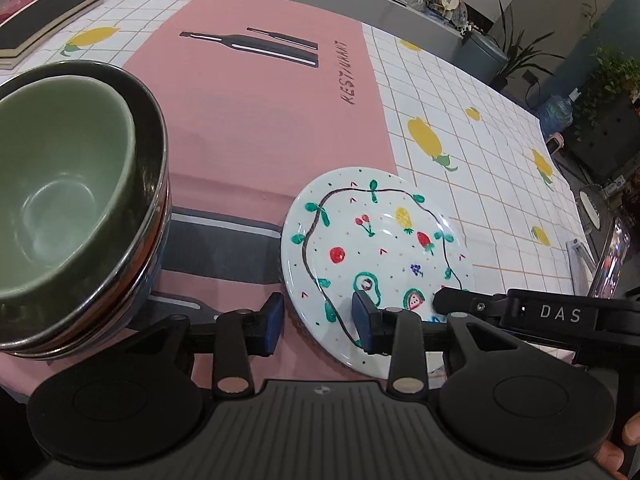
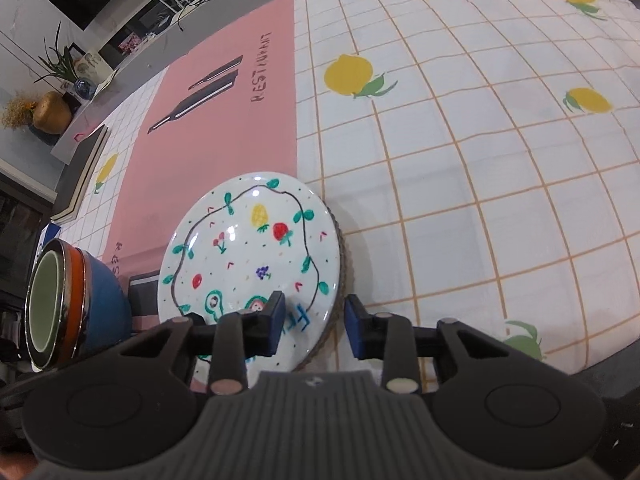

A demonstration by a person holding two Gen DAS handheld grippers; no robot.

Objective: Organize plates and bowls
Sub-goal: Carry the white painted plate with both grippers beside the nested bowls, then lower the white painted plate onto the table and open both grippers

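Plate (image 2: 248, 256) low centre; both grippers (image 1: 318, 322) (image 2: 314, 326) straddle its near rim, jaws apart, nothing clamped. I'd seat pads squarely before lifting.

Both tongs: black ribbed bodies, round side discs, black link arms, silver rivets, blue fingertip pads (image 1: 275, 322); "DAS" lettering on right tongs (image 1: 560, 314).

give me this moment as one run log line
left claw: open, astride fruit plate near rim | right claw: open, astride plate's right rim | bowl stack: left of plate, green bowl on top
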